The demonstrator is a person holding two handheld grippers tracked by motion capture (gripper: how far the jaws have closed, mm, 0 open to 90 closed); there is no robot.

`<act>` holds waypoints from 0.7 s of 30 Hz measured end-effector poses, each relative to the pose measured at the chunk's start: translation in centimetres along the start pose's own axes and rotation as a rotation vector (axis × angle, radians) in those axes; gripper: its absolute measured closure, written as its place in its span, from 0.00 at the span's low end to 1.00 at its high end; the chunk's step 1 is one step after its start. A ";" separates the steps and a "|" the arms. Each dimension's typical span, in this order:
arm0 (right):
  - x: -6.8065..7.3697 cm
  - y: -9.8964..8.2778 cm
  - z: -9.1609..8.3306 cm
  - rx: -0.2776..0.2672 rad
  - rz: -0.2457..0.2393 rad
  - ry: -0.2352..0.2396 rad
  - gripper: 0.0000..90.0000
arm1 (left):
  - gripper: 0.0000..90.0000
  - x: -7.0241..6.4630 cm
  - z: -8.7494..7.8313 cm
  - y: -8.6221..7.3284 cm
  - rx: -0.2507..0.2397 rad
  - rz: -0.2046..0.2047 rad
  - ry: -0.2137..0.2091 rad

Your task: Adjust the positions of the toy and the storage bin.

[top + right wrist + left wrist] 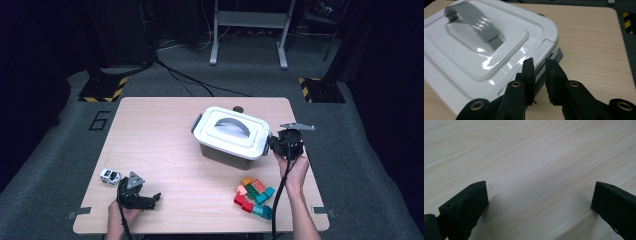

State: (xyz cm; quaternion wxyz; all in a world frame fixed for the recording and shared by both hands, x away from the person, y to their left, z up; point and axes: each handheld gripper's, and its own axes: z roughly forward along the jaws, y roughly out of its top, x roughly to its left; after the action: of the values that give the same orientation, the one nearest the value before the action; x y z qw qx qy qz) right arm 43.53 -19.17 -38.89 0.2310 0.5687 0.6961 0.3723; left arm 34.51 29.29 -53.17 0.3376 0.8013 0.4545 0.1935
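Observation:
A white lidded box [231, 132] with a grey handle [477, 23] stands right of the table's middle. At its right end is a grey latch [559, 53]. My right gripper [272, 144] [538, 61] is at that end, its jaws nearly together and pinched on the latch's edge. Near the front left, my left gripper [154, 200] [539, 192] lies low over bare wood. Its jaws stand wide apart with nothing between them.
A small white toy car [110, 176] sits just left of my left gripper. A cluster of coloured blocks [255, 197] lies at the front right, beside the right forearm. The wooden table [165, 150] has bare room left of the box.

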 end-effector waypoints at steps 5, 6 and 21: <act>-1.0 1.2 1.1 -0.024 -0.003 -0.008 0.87 | 0.01 0.0 0.0 0.0 -0.004 0.000 0.003; -1.1 1.4 1.5 -0.024 -0.002 -0.016 0.87 | 0.01 0.0 0.0 0.0 0.002 0.000 -0.002; -2.1 1.5 4.0 -0.003 0.038 -0.004 0.97 | 0.01 0.0 0.0 0.0 0.002 0.000 -0.001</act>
State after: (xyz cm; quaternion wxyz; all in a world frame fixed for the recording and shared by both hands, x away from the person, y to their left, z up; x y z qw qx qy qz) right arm 47.99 -19.99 -40.39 0.2265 0.5821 0.6841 0.3765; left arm 34.52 29.30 -53.15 0.3370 0.8018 0.4543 0.1926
